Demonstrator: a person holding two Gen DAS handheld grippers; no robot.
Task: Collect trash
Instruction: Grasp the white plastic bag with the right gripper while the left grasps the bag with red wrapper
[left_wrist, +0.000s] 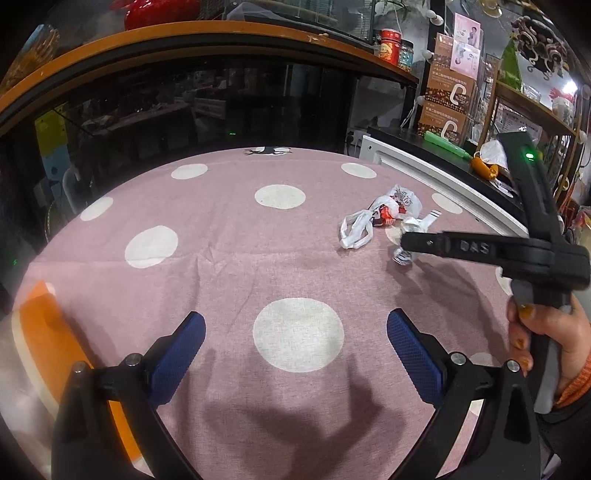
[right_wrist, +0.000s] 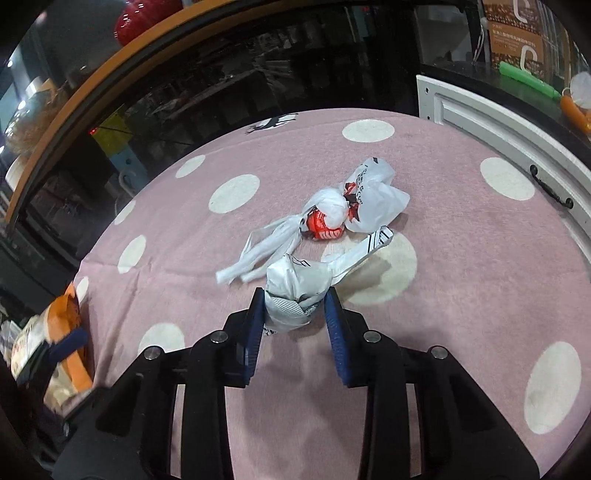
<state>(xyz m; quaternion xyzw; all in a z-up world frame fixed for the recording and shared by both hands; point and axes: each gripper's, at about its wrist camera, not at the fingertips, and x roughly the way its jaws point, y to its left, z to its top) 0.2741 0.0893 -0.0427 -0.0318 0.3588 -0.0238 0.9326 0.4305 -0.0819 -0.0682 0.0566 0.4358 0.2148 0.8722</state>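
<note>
A crumpled silver-white wrapper (right_wrist: 295, 291) sits between the blue pads of my right gripper (right_wrist: 295, 306), which is shut on it just above the pink dotted tablecloth (right_wrist: 461, 295). Beyond it lies a knotted white plastic bag with red trash inside (right_wrist: 343, 206). In the left wrist view the bag (left_wrist: 376, 218) lies at the right, with the right gripper (left_wrist: 406, 240) beside it holding the wrapper (left_wrist: 404, 254). My left gripper (left_wrist: 295, 332) is open and empty over the cloth, well to the left of the trash.
An orange-rimmed container (left_wrist: 48, 332) stands at the table's left edge; it also shows in the right wrist view (right_wrist: 70, 332). A dark glass cabinet (left_wrist: 221, 103) runs behind the table. A white cabinet (right_wrist: 517, 140) stands at the right.
</note>
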